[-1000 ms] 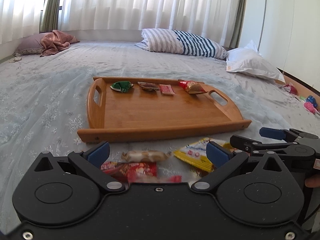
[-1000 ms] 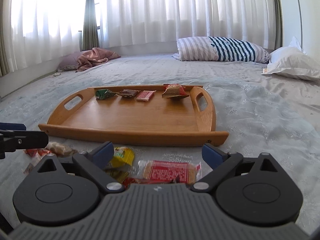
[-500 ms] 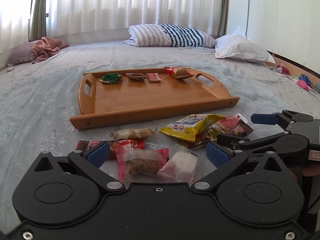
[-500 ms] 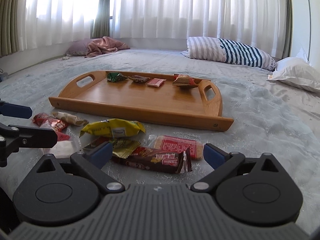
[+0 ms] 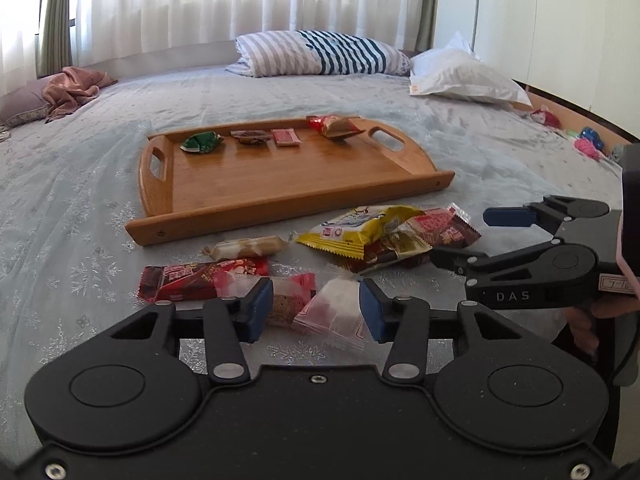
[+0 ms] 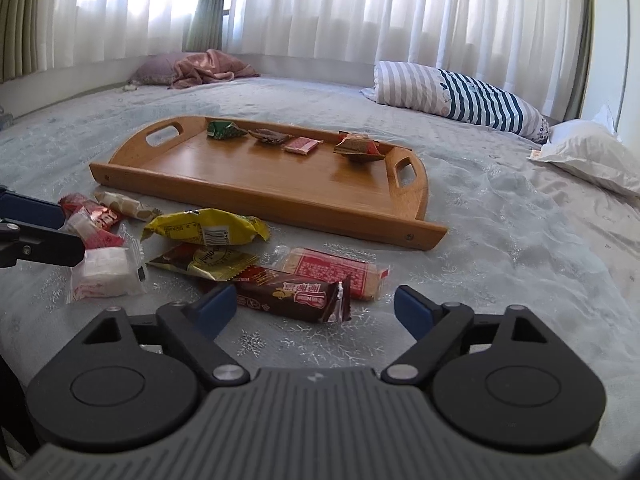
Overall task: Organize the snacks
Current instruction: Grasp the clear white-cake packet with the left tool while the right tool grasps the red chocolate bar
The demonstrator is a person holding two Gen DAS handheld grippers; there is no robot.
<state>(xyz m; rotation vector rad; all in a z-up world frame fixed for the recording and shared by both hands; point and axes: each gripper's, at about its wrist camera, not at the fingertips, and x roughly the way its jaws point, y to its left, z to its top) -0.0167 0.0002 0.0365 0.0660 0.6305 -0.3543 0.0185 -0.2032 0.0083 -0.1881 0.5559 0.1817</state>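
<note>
Right wrist: brown snack bar [image 6: 288, 294] lies crosswise.

The left gripper [image 5: 316, 310] is pointing forward and down, its jaws having just been closing to a narrow gap, pads apparently not yet pressing anything. The right gripper [image 6: 314, 312] is angling down likewise, its jaws standing wide after closing slightly. A hand [image 5: 592, 320] is gripping the right gripper's handle.

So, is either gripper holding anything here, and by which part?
Nothing is clearly held. Both have just been closing: left fingers flank the white packet, contact unclear; right gripper open by the brown bar.
</note>
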